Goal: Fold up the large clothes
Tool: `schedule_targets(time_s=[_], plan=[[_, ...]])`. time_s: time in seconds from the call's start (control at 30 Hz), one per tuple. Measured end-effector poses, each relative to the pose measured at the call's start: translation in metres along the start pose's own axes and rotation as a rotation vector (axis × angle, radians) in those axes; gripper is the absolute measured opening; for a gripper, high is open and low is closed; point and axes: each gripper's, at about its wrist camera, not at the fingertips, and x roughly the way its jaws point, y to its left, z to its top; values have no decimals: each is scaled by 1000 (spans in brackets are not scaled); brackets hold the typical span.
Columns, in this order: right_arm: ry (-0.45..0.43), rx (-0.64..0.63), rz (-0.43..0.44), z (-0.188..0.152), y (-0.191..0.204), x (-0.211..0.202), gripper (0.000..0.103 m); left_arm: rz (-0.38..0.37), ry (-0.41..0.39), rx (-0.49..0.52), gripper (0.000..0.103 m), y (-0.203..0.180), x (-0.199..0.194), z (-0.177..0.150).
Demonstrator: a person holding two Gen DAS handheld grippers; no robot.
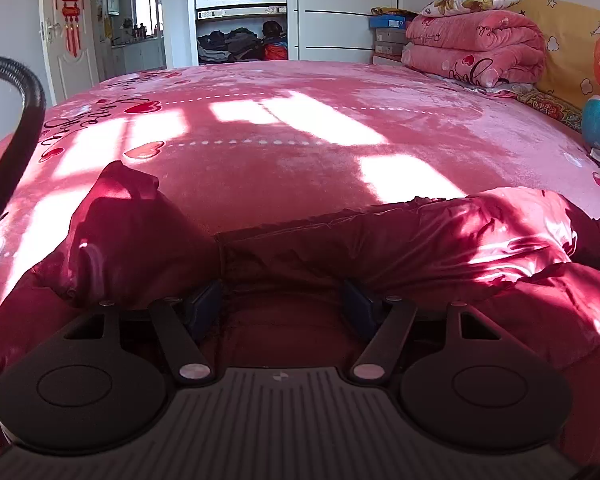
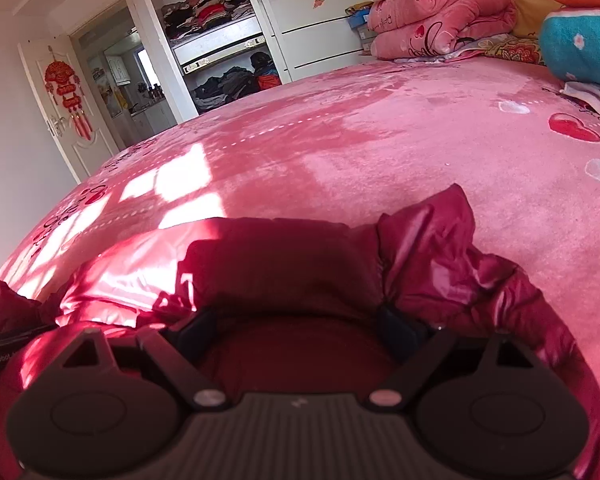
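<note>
Jacket (image 1: 420, 240), dark red, shiny and puffy, lying crumpled across the near part of a pink plush bed cover (image 1: 300, 152) printed with hearts and script. Bunched into a thick ridge running from side to side, with sunlit patches on its folds and bright window light on the cover beyond.

Left gripper (image 1: 282, 308) low over the garment, jaws spread wide, not clamped. Dark blue pads (image 1: 204, 306) set well apart, tips hidden behind the raised ridge of fabric, a hollow of red cloth lying loose between them. Seen at the left of that view: 1 pointed flap of the jacket standing up, and a black ribbed cable (image 1: 24, 120) curving down the frame edge.

Right gripper (image 2: 296, 320) likewise low over the garment, jaws wide apart, nothing pinched. Red fabric mounded just ahead of and between its 2 fingers, a wrinkled peak rising to the right of them. Hard to tell whether either pad touches the cloth.

Farther back on the bed, well apart from the jacket: folded pink quilt (image 1: 472, 48) in 2 layers, topped by a floral pillow (image 1: 472, 0); teal cushion (image 2: 580, 44) at the right edge. Behind the bed, white wardrobe (image 1: 240, 12) standing open, shelves full of clothes. White door (image 1: 70, 60) at the far left, hung with a red tasselled ornament (image 1: 69, 4).
</note>
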Motion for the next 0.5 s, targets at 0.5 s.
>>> schedule_targets(time_s=[0.5], plan=[[-30,-6,-121,10,-20,-30,99,-148,-29,18,87,-102,-31,18]])
